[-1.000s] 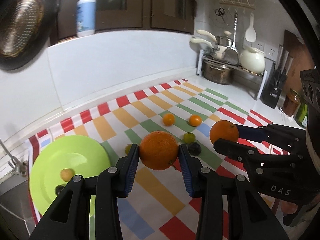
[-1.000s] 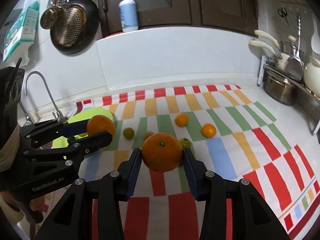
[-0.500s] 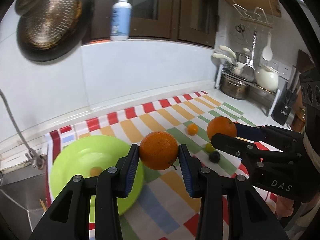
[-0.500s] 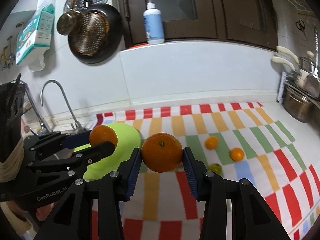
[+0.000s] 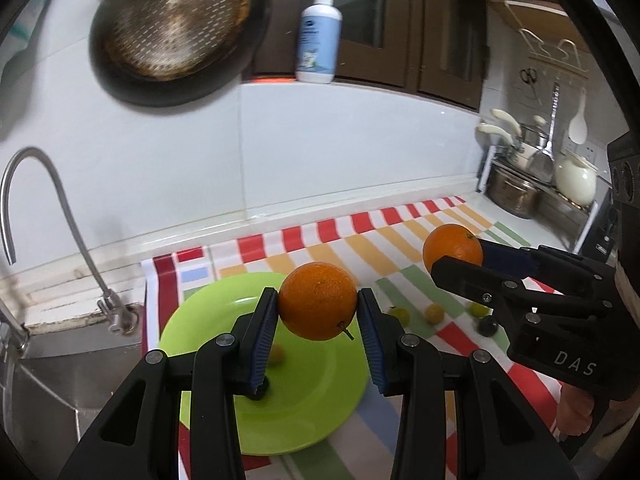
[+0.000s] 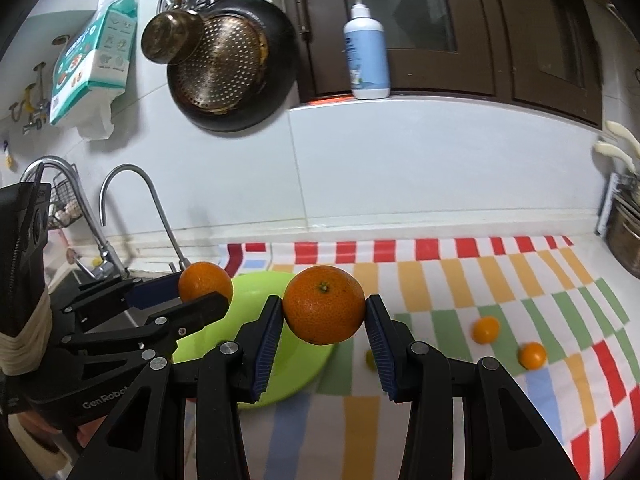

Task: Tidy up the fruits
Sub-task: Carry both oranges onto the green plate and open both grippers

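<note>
The left hand-held gripper [image 5: 318, 312], clamped on an orange [image 5: 317, 306], hangs directly above the green plate [image 5: 304, 408]. The right hand-held gripper [image 6: 324, 312], clamped on a second orange [image 6: 324, 310], has the plate ahead and to its left.

Home kitchen: sink faucet [image 6: 132, 208], hanging pan [image 6: 232, 76], dark cabinets [image 6: 460, 28], pots on rack [image 5: 516, 196]

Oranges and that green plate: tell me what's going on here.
A person is sorting fruit with two handheld tools. The left tool grips an orange above the green plate; the right tool grips a second orange beside it. The plate holds a small yellow fruit. Several small fruits wait on the checked cloth.
</note>
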`<state>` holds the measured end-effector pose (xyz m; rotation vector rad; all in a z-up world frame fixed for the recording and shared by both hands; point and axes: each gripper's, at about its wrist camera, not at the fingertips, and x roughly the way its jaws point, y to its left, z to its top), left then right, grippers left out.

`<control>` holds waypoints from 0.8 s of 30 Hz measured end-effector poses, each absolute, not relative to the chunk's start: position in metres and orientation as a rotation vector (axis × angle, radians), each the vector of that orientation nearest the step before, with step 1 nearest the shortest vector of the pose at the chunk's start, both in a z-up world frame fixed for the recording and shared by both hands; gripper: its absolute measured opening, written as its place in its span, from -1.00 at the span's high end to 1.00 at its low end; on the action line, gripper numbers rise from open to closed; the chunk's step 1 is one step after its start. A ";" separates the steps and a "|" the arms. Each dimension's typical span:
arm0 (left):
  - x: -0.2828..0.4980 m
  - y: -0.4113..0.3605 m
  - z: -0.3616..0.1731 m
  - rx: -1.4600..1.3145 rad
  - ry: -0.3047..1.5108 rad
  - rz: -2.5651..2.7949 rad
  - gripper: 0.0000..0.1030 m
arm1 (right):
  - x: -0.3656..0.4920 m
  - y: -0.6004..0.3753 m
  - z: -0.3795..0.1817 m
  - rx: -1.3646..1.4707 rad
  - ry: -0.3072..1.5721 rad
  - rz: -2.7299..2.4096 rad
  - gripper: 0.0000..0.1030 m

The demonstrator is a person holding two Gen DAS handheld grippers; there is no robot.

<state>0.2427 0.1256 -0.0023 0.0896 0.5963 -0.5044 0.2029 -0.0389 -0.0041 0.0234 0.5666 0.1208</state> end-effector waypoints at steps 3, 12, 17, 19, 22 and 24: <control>0.249 0.133 -0.006 0.082 0.609 -0.487 0.23 | 0.213 -0.031 -0.007 0.019 0.579 0.141 0.16; 0.265 0.155 -0.023 0.068 0.653 -0.440 0.23 | 0.239 -0.013 -0.024 0.010 0.630 0.190 0.16; 0.272 0.166 -0.030 0.075 0.662 -0.412 0.23 | 0.255 -0.005 -0.036 0.001 0.656 0.213 0.16; 0.276 0.169 -0.033 0.079 0.668 -0.408 0.23 | 0.262 -0.002 -0.041 -0.005 0.667 0.220 0.16; 0.283 0.172 -0.040 0.085 0.687 -0.418 0.23 | 0.272 0.003 -0.048 -0.011 0.683 0.228 0.16; 0.286 0.173 -0.044 0.093 0.694 -0.418 0.23 | 0.280 0.005 -0.053 -0.008 0.702 0.243 0.16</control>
